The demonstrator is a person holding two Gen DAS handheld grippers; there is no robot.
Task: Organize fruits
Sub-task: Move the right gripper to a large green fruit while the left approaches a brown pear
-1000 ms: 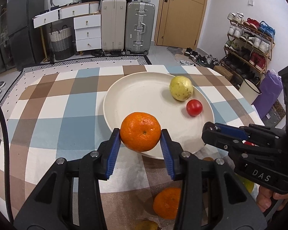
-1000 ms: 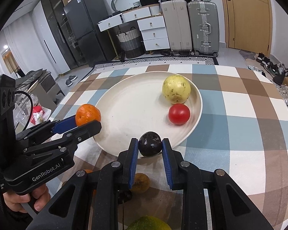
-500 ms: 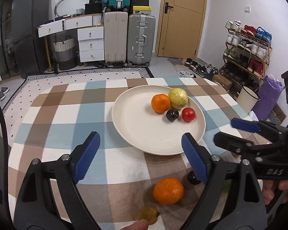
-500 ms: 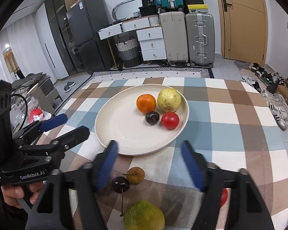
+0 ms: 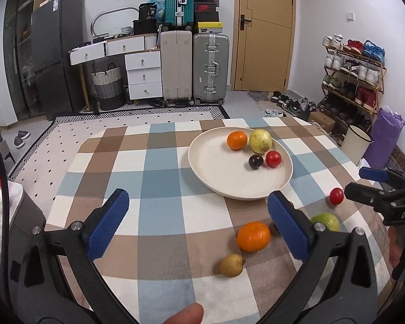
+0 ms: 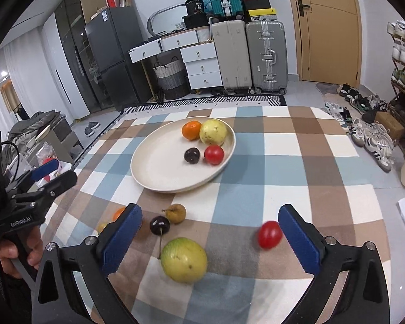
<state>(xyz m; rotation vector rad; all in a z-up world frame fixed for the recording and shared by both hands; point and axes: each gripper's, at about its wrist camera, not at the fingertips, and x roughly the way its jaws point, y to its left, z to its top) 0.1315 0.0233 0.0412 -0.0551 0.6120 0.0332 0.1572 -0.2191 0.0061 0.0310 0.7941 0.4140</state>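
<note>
- Four fruits sit on the plate; five wait near the table's front edge.
- Both tongs, left and right, just spread wide, holding nothing.
- Loose tomato could roll off if bumped.

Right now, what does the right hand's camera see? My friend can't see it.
A round plate on a checked tablecloth holds four fruits. The right gripper, just opened and empty, hangs above a green fruit, a red tomato and a cherry on the cloth.
</note>
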